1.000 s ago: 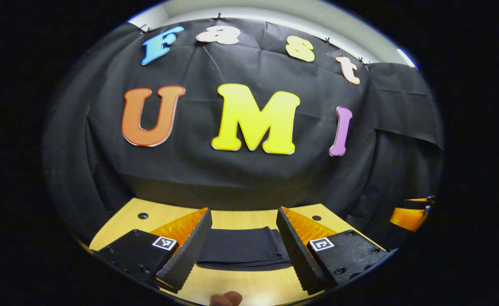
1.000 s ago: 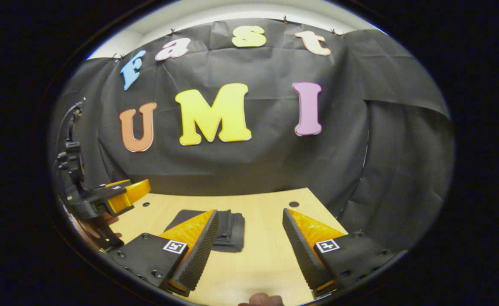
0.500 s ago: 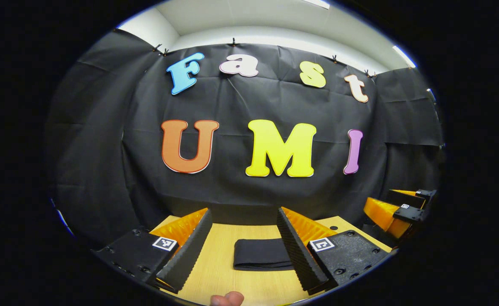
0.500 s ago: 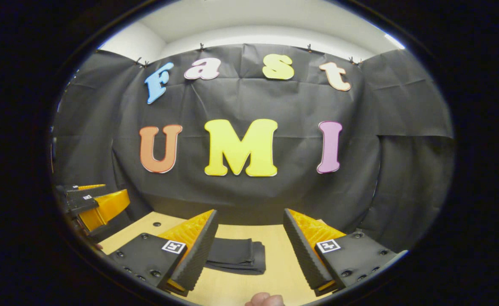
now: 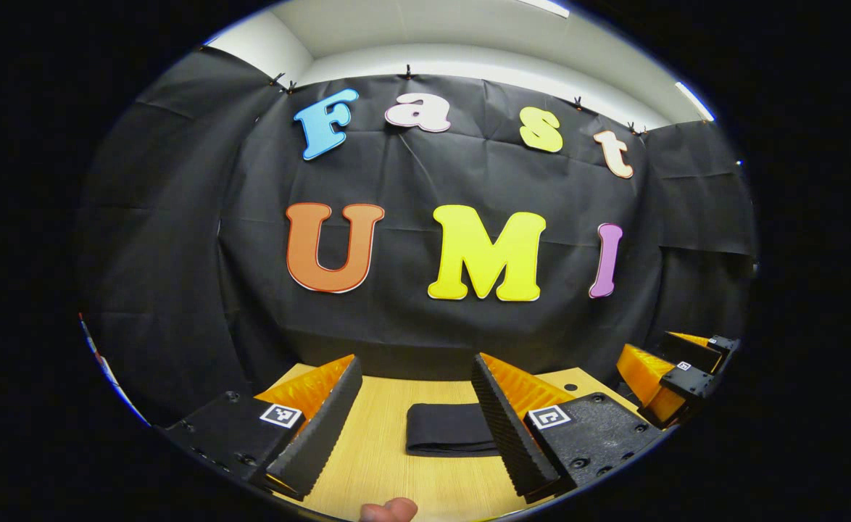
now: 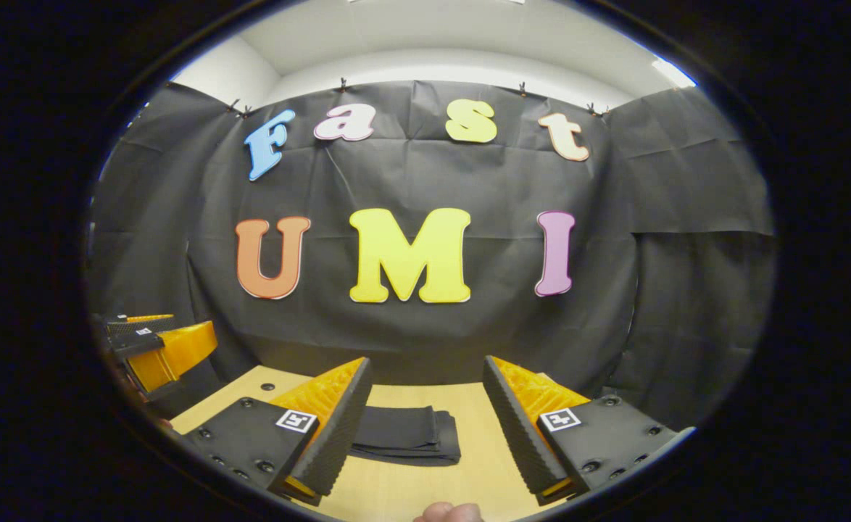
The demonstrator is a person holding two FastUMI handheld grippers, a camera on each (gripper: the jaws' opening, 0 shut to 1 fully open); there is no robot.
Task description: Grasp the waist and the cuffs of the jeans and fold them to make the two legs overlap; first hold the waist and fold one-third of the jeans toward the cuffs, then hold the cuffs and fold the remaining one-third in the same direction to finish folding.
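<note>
The dark jeans [image 5: 446,429] lie folded into a compact flat stack on the wooden table [image 5: 385,464], also seen as jeans [image 6: 405,433] in the right gripper view. My left gripper [image 5: 416,395] is open, held above and in front of the stack with nothing between its fingers. My right gripper [image 6: 427,399] is open too, apart from the jeans, which lie just left of its centre line. The right gripper [image 5: 675,370] shows at the far right of the left gripper view, and the left gripper [image 6: 157,348] at the far left of the right gripper view.
Black cloth walls close the booth behind and beside the table [image 6: 469,464]. Small round holes [image 6: 262,386] mark the tabletop near its back corners. A fingertip [image 5: 389,510] shows at the bottom edge of the left gripper view.
Both grippers have drawn back and tilted up from the folded jeans, which now look smaller and farther off. The ceiling has come into sight.
</note>
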